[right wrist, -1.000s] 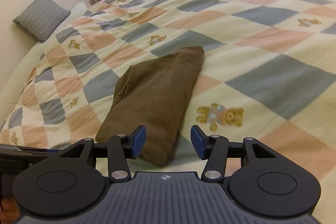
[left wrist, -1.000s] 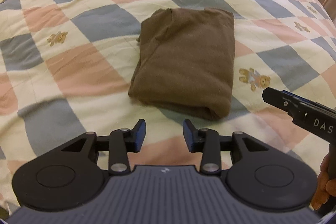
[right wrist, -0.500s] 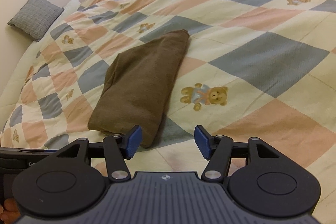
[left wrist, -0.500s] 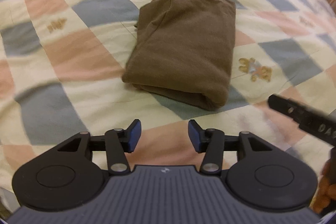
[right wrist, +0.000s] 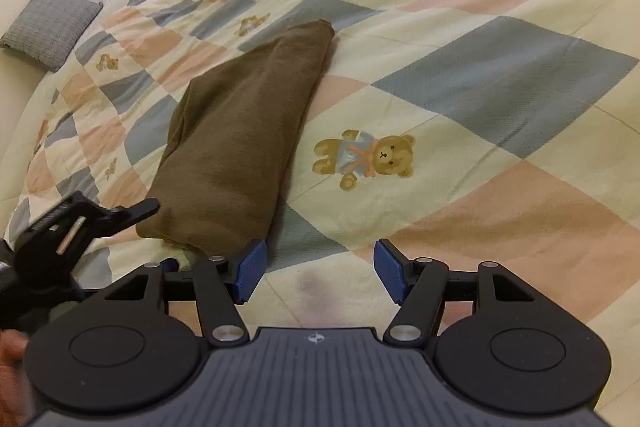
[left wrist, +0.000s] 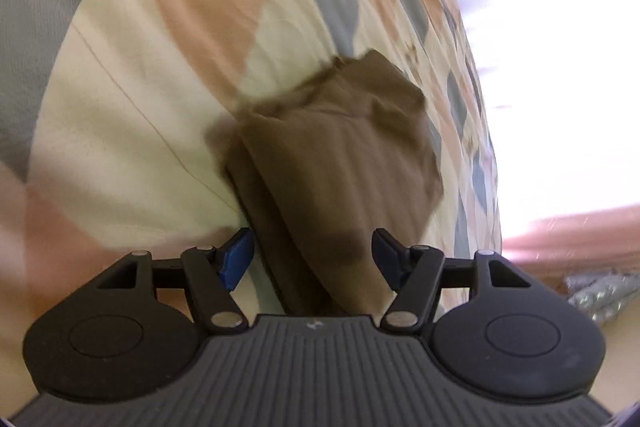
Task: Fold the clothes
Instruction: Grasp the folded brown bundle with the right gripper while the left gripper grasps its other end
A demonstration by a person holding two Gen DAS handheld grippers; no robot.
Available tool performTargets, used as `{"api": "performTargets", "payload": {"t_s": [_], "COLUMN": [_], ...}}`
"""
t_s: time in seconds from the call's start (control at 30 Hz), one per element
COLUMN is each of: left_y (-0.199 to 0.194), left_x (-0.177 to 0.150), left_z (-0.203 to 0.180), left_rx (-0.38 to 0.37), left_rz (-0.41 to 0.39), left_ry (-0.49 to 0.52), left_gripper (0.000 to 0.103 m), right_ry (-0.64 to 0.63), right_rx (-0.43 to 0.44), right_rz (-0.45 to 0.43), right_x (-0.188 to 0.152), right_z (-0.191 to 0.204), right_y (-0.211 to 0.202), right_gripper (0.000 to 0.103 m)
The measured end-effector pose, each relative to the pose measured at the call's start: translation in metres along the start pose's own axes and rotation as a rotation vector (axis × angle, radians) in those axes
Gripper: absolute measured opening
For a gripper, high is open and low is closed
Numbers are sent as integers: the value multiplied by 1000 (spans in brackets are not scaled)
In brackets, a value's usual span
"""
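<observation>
Just one folded garment (right wrist: pixel 244 131) (brown)

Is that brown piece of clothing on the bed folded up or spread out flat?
Folded. The brown garment lies on the quilt as a narrow, thick bundle with a rounded doubled edge and stacked layers at its near end.

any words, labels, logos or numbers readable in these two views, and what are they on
No readable words or numbers in either view.
A small white logo mark, a symbol and not letters, sits on the body of the left gripper, too small to make out.
A similar round white mark sits on the body of the right gripper.
The quilt carries teddy bear pictures only, no text.
The folded brown garment shows no tag or print.
</observation>
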State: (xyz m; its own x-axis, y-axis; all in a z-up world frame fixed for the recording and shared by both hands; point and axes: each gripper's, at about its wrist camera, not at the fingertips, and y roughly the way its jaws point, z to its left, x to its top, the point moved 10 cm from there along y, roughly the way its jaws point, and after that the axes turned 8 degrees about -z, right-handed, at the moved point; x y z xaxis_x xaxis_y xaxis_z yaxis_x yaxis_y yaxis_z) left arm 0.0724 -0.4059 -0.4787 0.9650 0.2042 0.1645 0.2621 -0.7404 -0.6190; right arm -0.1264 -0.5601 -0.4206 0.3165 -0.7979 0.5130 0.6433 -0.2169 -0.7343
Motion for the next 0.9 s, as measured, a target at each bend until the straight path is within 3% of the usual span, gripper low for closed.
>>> {"api": "performTargets", "payload": {"t_s": [0.27, 0.33, 0.5, 0.7, 0.77, 0.87, 0.9], "left_y": [26, 25, 30, 37, 39, 41, 41], "left_x": [4, 8, 10, 13, 15, 18, 20], "left_z": [-1, -10, -4, -2, -1, -3, -4], "left_rx": [-95, -116, -121, -117, -118, -118, -117], "left_rz": [-53, -59, -35, -3, 8, 29, 35], "left_ry": [43, 62, 51, -10, -34, -42, -37], "left_gripper": [59, 37, 39, 46, 46, 40, 37], "right_ry": [13, 82, 327, 423, 437, 372, 332], "right_rx": [23, 102, 311, 420, 458, 531, 529], "right_rz": [9, -8, -48, 64, 112, 212, 247], "right_x": [15, 27, 81, 137, 142, 138, 134], "right_z": [-10, -10, -19, -25, -18, 8, 16], "right_y": [29, 36, 65, 139, 158, 180, 186], "right_gripper": [65, 65, 70, 90, 91, 85, 75]}}
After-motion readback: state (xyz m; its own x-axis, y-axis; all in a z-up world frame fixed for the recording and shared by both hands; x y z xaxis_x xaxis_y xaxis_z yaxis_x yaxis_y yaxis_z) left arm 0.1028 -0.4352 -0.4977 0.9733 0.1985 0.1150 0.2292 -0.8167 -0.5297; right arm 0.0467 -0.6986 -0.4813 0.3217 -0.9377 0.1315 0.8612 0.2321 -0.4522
